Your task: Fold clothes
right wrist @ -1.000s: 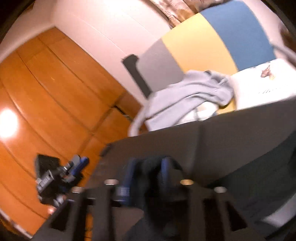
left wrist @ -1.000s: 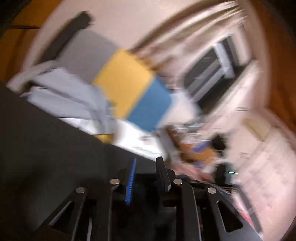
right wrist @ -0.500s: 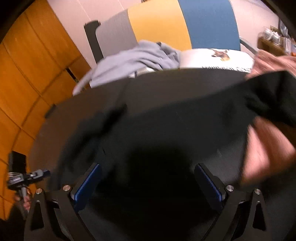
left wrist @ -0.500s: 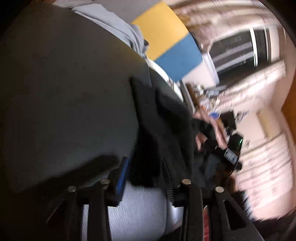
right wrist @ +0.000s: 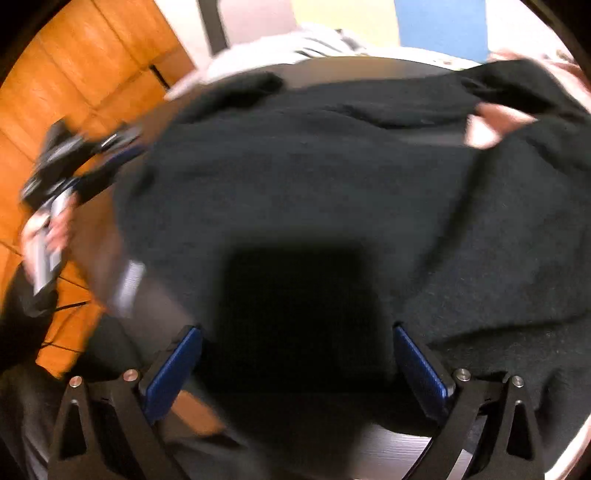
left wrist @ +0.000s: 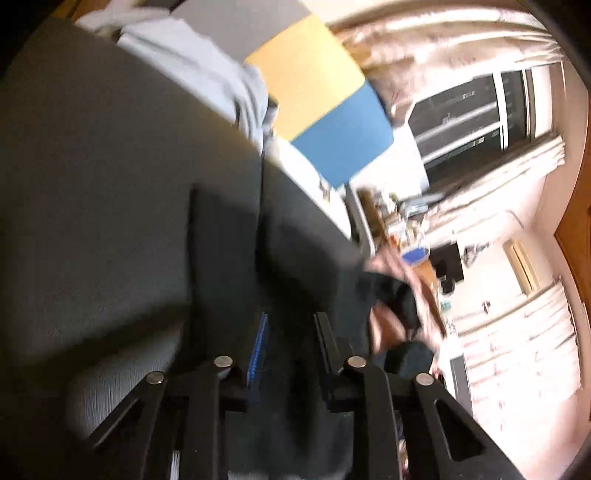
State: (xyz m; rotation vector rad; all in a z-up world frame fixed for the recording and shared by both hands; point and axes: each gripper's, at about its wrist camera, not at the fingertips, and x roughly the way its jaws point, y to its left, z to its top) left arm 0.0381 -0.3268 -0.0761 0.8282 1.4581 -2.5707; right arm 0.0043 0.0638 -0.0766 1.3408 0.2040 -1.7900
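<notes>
Jaws on the left gripper [left wrist: 290, 338] stand narrow, with dark cloth running between the blue-padded finger and the black one; they appear pinched on the black garment [left wrist: 236, 258], though motion blur keeps the contact itself unclear. Jaws on the right gripper [right wrist: 297, 363] are spread wide, both blue pads [right wrist: 419, 367] out at the sides, gripping nothing.

A dark round table [left wrist: 92, 177] carries the work. At its far edge lies a pale grey garment [left wrist: 207, 70], and behind that stands a chair back in grey, yellow and blue panels [left wrist: 325, 99]. The left wrist view also takes in light curtains [left wrist: 436, 33], a dark window [left wrist: 469, 114] and a cluttered desk [left wrist: 399, 221] further off. The right wrist view shows orange wood wall panels [right wrist: 85, 62] to the left.

In the right wrist view the black garment [right wrist: 332, 192] covers most of the tabletop and reaches down between the spread fingers, passing under them; a deep shadow sits on it there. A blurred bare hand [right wrist: 495, 122] touches the cloth near its far right edge. At the left edge the other gripper's body [right wrist: 55, 173] shows, smeared by motion.
</notes>
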